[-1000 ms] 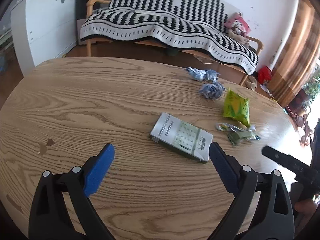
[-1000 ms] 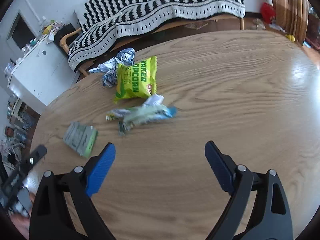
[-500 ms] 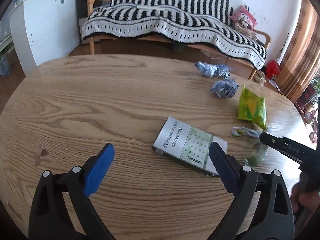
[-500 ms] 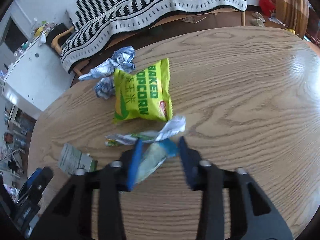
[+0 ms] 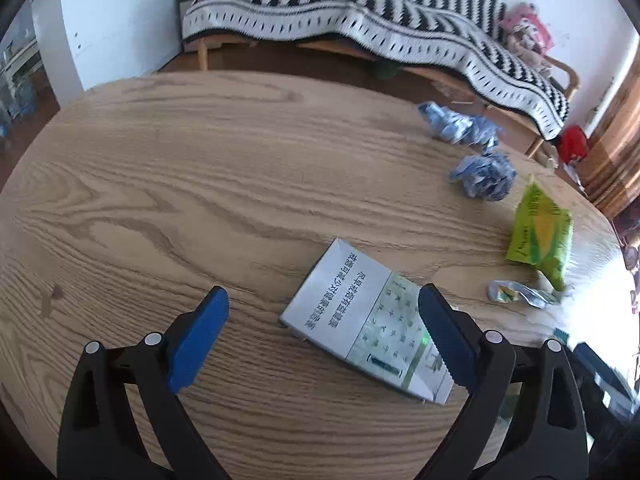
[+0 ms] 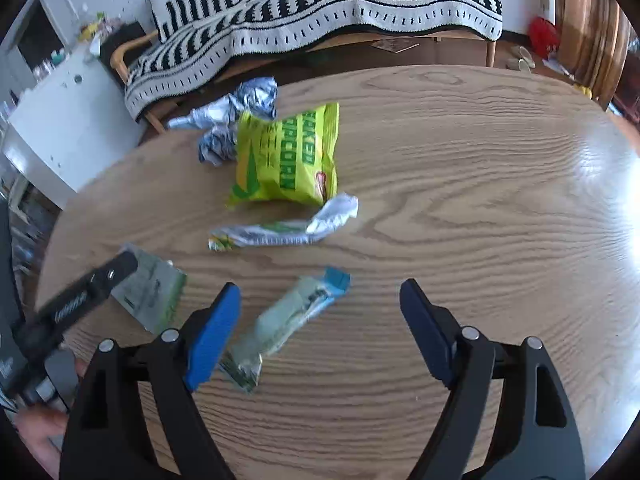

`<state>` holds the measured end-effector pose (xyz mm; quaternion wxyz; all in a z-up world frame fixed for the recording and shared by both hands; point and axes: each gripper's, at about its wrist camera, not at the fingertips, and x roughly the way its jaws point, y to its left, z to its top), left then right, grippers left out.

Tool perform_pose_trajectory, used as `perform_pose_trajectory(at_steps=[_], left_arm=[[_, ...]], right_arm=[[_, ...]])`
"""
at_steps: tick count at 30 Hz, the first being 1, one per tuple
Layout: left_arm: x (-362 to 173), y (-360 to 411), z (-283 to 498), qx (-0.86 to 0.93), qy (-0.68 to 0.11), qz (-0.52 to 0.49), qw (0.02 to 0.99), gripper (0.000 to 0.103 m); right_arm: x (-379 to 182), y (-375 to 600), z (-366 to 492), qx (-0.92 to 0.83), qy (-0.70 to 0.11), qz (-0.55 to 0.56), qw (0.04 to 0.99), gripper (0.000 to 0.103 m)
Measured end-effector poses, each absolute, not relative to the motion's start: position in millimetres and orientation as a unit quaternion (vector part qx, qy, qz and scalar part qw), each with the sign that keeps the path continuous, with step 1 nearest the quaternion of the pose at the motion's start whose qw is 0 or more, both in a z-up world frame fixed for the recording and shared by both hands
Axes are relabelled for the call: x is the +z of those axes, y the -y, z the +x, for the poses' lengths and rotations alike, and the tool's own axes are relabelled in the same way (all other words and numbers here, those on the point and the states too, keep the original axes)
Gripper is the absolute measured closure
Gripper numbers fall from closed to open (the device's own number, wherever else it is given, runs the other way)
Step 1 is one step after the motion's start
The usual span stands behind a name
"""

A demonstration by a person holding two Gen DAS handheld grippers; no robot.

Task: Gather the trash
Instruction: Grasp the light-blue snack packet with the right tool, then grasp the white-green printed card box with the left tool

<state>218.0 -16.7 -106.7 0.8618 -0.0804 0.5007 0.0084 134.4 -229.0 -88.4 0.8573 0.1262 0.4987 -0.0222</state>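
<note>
My left gripper (image 5: 324,316) is open just above the wooden table (image 5: 200,184). A flat silver and green box (image 5: 360,312) lies between its fingers, close to the right one. My right gripper (image 6: 320,300) has its jaws opening. A pale green wrapper with a blue end (image 6: 288,320) lies flat on the table between them, beside the left finger, and no pad presses on it. Farther off lie a white and green wrapper (image 6: 280,232), a yellow-green popcorn bag (image 6: 288,156) and crumpled silver-blue wrappers (image 6: 240,104). The left gripper's finger (image 6: 88,296) reaches over the box (image 6: 152,296).
A couch under a black and white striped blanket (image 5: 380,12) stands beyond the table's far edge. A white cabinet (image 5: 112,20) is at the back left. A hand (image 6: 36,432) shows at the lower left of the right wrist view.
The right gripper closed on the pale wrapper, then opened again; the wrapper now lies apart from the white one, nearer the gripper. The left gripper came lower and closer to the box.
</note>
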Motion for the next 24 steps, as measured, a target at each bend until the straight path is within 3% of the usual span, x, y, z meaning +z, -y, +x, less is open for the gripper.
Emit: perform_pose_trajectory(at_steps=[8,14,15,24], left_arm=[[-109,38,224,0.001,-0.491,-0.066,0.869,0.007],[-109,70,217,-0.045,-0.487,-0.027,0.872,0.007],[-109,73,215,-0.053,-0.489,-0.022,0.871,0.007],[-110,92,182,-0.157,-0.504,0.035,0.849,0.007]], right_arm=[[-99,213,127,-0.008,-0.51,0.069,0.857,0.031],[-98,219,111,-0.007,-0.506,0.025,0.862,0.082],[-98,223,110,-0.004,-0.506,0.031,0.862,0.085],[-82,257,81,0.019,-0.495,0.059,0.867,0.089]])
